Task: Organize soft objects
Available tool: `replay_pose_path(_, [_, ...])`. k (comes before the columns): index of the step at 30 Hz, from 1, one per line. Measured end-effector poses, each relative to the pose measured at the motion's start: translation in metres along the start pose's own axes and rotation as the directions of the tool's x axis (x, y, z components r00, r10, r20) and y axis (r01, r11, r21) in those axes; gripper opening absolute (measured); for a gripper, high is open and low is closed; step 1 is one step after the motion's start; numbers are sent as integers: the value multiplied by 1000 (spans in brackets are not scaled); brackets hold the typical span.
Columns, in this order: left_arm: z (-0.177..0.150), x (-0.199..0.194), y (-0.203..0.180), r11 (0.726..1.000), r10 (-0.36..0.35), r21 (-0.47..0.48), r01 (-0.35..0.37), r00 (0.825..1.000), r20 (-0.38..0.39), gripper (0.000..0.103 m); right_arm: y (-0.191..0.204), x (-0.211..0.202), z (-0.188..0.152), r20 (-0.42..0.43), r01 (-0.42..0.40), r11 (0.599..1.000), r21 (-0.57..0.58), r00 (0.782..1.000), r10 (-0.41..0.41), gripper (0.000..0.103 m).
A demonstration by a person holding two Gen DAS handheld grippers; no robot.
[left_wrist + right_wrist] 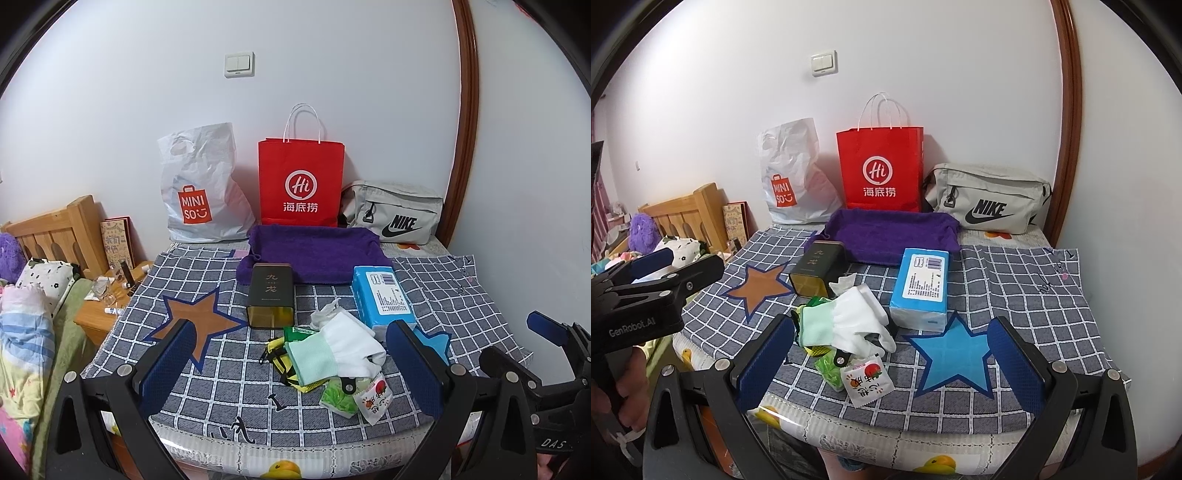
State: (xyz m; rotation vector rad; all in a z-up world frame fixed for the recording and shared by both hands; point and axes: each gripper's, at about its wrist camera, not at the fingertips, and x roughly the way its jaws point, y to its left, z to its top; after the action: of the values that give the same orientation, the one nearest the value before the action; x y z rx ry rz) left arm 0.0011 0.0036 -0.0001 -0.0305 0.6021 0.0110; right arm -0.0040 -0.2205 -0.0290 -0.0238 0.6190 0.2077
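Both grippers were held above the near edge of the tabletop [461,295], under a grey checked cloth [1015,288] with star patches. Left gripper [291,363] had its jaws spread wide, nothing between them. Right gripper [892,363] the same: jaws apart, empty.

Soft items sat in a small heap near the front centre: a white glove with a mint cuff [332,341] on top of a yellow-and-black mesh pouch [284,363], with a green packet [338,400] and a white snack sachet [373,400] touching it at the near side. A crumpled white tissue [323,314] lay just behind the glove.

Blue tissue pack [382,295] lay just right of the heap. A dark tin [271,295] stood just behind-left of it. Purple towel tray [314,254] sat behind both, open side up.

Against the wall: a white Miniso bag [203,195], a red paper bag [301,184], a grey Nike pouch [393,212].
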Motion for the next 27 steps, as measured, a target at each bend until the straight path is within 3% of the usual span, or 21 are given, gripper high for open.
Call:
replay_pose_path(11, [-11,63,10,1000,11,-6,-11,991,-132,102,-16,54,-18,-82,-6,1000,11,997,7,103])
replay_pose_path(16, [-25,98,21,999,18,-24,-23,980,-198,98,-18,84,-34,-138,-59,998,-6,989,58,103])
replay_pose_path(19, [-32,115,28,999,26,-37,-36,974,-227,98,-16,100,-45,-176,-111,993,-29,979,104,101])
replay_pose_path(23, [-38,133,34,997,50,-41,-64,962,-267,98,-10,121,-66,-238,-172,983,-57,959,154,87])
replay_pose_path(27, [-43,145,40,997,34,-59,-53,957,-287,97,-2,139,-83,-287,-219,972,-89,940,186,87])
